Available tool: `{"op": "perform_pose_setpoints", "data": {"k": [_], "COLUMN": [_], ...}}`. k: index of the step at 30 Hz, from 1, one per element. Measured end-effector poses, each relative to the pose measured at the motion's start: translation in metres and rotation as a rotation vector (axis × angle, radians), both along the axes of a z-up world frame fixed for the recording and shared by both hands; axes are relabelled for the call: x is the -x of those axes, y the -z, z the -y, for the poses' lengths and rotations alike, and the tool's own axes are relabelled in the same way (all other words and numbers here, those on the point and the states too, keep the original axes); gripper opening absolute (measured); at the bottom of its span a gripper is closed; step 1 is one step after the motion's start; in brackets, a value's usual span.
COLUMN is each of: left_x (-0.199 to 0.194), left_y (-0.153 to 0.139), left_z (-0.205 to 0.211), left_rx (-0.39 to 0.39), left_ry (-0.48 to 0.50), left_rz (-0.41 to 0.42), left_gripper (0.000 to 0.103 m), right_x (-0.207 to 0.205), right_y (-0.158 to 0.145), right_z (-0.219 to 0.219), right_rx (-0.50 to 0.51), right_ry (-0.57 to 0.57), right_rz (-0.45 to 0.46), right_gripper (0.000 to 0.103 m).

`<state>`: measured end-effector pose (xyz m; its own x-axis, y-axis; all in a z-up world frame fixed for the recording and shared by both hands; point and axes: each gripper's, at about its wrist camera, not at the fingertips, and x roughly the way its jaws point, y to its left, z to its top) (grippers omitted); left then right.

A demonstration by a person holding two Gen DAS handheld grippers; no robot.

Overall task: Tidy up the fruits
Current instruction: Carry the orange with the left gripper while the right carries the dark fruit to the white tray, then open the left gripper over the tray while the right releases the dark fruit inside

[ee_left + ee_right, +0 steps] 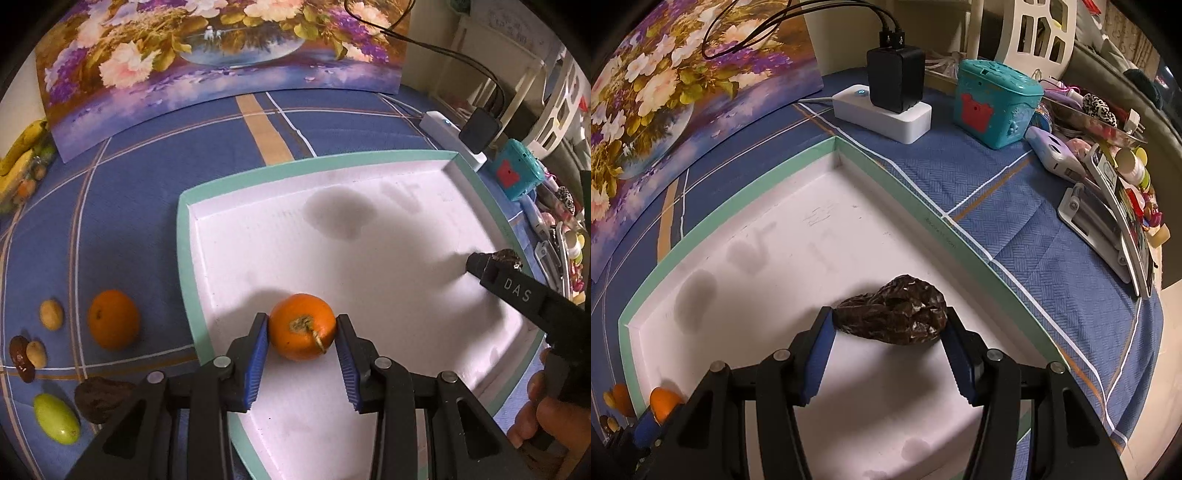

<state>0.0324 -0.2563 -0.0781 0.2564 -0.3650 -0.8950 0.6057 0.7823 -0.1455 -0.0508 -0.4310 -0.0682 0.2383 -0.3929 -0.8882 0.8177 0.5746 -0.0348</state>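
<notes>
My left hand-held gripper (301, 341) clamps an orange (302, 326) low over the white tray (236, 240); my right hand-held gripper (888, 328) grips a dark wrinkled fruit (894, 317) resting on the tray floor.

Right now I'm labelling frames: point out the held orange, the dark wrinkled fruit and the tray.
held orange (295, 321), left wrist view, skin above stem.
dark wrinkled fruit (894, 317), right wrist view, middle.
tray (916, 192), right wrist view, green rim.

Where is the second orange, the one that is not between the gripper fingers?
In the left wrist view, the loose orange lies on the blue tablecloth, left of the white tray, beside a small tan fruit.
</notes>
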Motion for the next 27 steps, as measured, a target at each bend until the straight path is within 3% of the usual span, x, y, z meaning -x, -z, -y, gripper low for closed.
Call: {"op": "perform_pose_setpoints", "data": {"k": [3,8,19,21,23,26,27], "left_x": [-0.001,-0.004,0.000,-0.002,-0.007,-0.020,-0.026], "left_y": [-0.001,-0.008,-0.042,-0.046,-0.047,-0.045,-0.043], "left_z": [-0.003,-0.007,-0.019,-0.024,-0.030,-0.041,-0.047], "left_rx": [0.001,0.019,0.062,0.065,0.043,0.010,0.001], "left_ry": [-0.010,-0.020,-0.055,-0.077,-0.116,-0.180,-0.209], "left_rz": [-0.015,-0.016,0.023,0.035,0.053,0.050,0.038], "left_gripper": [0.041,0.053,0.064,0.071,0.079,0.084,0.084], "right_x": [0.000,0.000,0.001,0.000,-0.001,-0.002,-0.002], "right_y": [0.000,0.001,-0.004,-0.003,-0.005,-0.008,-0.008], "right_z": [0.001,0.000,0.000,-0.002,-0.003,-0.006,-0.007], "right_rx": [-0.005,0.003,-0.012,-0.017,-0.011,0.001,0.008], "right_ry": [-0.002,-0.006,-0.008,-0.017,-0.026,-0.041,-0.043], "right_rz": [0.002,-0.001,0.008,0.009,0.015,0.023,0.029], "right_gripper": [0.059,0.060,0.061,0.070,0.073,0.078,0.086]}}
